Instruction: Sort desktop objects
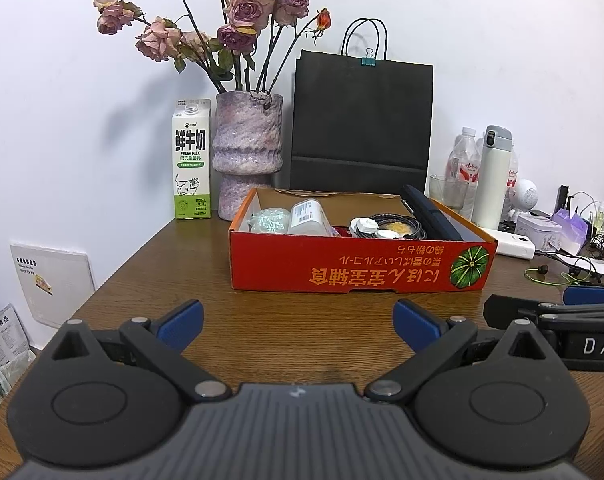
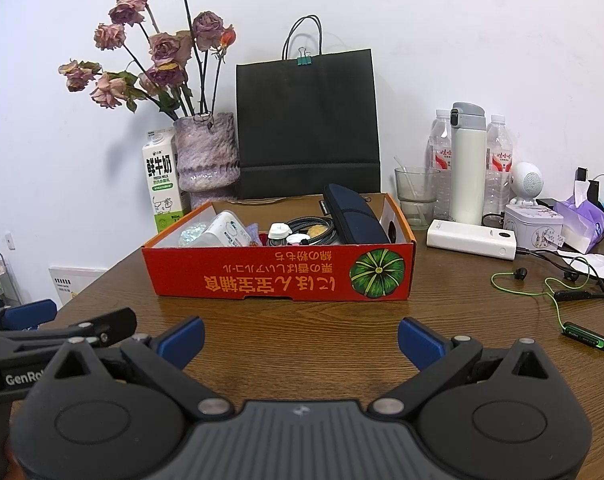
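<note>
Left wrist view: the wooden counter (image 1: 302, 332) carries a red box (image 1: 357, 260) against a black bag (image 1: 361, 120), holding a dark case (image 1: 431, 216), cables and small items. Both claws, left (image 1: 298, 324) and right (image 2: 300, 342), hover spread and empty before the box; green earphones (image 2: 549, 292) lie right.

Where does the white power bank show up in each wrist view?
Left wrist: white power bank at right, just past the red box's right end.
Right wrist: power bank right of centre, before the white thermos.
Shared landmark: the red box.
</note>
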Demonstrator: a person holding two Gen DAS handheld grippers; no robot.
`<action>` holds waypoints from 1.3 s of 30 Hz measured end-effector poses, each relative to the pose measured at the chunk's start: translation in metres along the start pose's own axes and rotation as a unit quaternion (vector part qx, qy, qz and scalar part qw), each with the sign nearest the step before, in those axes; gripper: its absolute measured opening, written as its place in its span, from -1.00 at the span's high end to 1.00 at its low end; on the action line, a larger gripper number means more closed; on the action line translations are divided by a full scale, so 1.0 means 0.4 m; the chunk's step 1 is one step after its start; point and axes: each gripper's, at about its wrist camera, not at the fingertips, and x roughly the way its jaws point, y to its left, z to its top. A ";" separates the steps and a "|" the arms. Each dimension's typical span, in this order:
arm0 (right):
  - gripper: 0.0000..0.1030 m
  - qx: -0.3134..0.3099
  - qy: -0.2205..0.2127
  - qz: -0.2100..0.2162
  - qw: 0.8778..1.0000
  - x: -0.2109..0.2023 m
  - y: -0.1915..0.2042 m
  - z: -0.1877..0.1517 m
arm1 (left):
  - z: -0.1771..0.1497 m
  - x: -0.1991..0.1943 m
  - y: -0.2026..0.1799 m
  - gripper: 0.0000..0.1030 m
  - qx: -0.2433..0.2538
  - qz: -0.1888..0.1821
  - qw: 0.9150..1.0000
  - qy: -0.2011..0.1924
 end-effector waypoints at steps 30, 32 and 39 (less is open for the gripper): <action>-1.00 -0.003 0.001 -0.004 1.000 0.002 0.001 -0.002 | 0.001 -0.003 -0.002 -1.00 0.005 0.008 1.000 0.000; -1.00 -0.003 0.001 -0.004 1.000 0.002 0.000 -0.002 | 0.001 -0.003 -0.001 -1.00 0.006 0.008 1.000 0.000; -1.00 -0.004 0.002 -0.005 1.000 0.003 -0.002 -0.004 | 0.000 -0.001 -0.001 -1.00 0.006 0.008 1.000 0.001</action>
